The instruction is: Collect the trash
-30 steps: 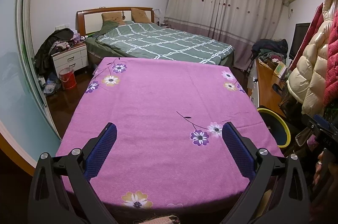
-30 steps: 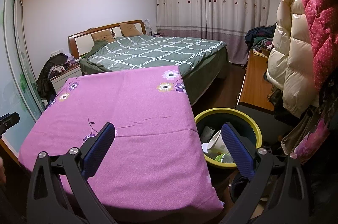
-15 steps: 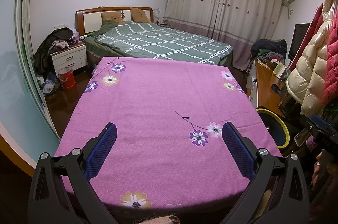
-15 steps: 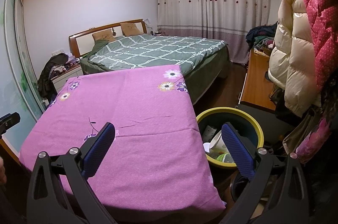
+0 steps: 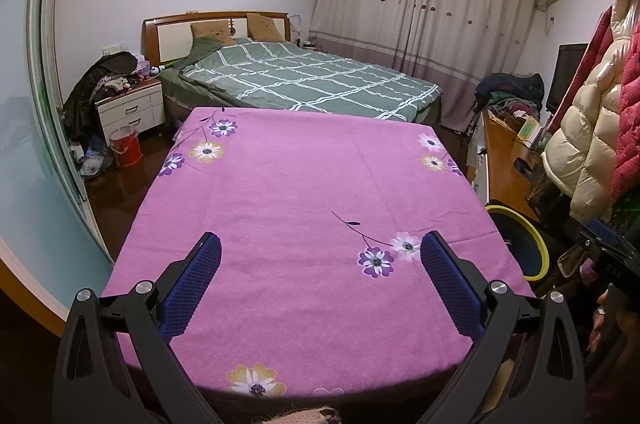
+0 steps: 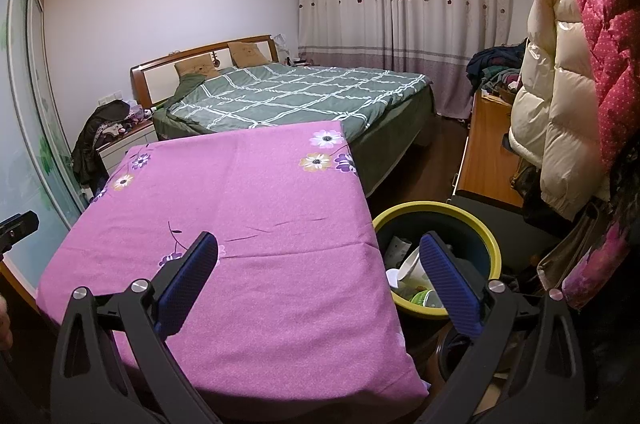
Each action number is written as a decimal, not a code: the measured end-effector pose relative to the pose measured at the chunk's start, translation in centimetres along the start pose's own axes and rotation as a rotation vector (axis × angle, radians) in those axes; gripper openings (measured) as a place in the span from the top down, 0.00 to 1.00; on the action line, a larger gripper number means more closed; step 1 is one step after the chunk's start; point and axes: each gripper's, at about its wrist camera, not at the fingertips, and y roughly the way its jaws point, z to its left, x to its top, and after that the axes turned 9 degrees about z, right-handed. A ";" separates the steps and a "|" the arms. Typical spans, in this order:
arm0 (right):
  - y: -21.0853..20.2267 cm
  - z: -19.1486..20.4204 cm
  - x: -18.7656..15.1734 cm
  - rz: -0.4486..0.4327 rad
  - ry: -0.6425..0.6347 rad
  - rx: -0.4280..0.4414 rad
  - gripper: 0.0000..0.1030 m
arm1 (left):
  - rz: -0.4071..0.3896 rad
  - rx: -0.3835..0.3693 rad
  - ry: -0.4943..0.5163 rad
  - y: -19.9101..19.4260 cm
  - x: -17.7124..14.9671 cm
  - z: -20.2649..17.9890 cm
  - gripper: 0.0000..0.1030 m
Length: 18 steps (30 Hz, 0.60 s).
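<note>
We hold the left gripper [image 5: 320, 264] level above the near half of the pink flowered worktop [image 5: 304, 184], fingers spread wide with nothing between them. Our right gripper [image 6: 318, 264] hangs over the worktop's right edge, fingers likewise spread and empty, one over the cloth, the other over the yellow-rimmed bin [image 6: 490, 244] just beside that edge. Trash [image 6: 408, 268] lies inside the bin. We can read no writing.
</note>
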 end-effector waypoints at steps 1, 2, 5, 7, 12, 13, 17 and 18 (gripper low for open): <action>0.0 -0.1 0.0 -0.001 0.000 0.000 0.07 | 0.002 -0.006 -0.002 0.0 0.0 0.1 0.05; 0.0 0.0 0.0 0.000 0.000 0.001 0.07 | 0.005 -0.013 -0.004 0.1 0.0 0.1 0.05; 0.1 0.1 0.0 0.002 -0.001 0.003 0.07 | 0.010 -0.023 -0.008 0.3 0.1 0.2 0.05; 0.2 0.1 0.0 0.002 -0.001 0.003 0.07 | 0.007 -0.021 -0.002 0.2 0.1 0.2 0.05; 0.2 0.1 0.0 0.004 -0.002 0.005 0.07 | 0.008 -0.016 0.003 0.3 0.1 0.0 0.05; 0.3 0.2 0.0 0.004 -0.003 0.006 0.07 | 0.008 -0.015 0.002 0.2 0.1 0.0 0.05; 0.3 0.2 -0.1 0.006 -0.002 0.006 0.07 | 0.005 -0.012 0.003 0.2 0.1 0.1 0.05; 0.3 0.3 -0.1 0.007 -0.002 0.006 0.07 | 0.005 -0.010 0.003 0.2 0.1 0.2 0.05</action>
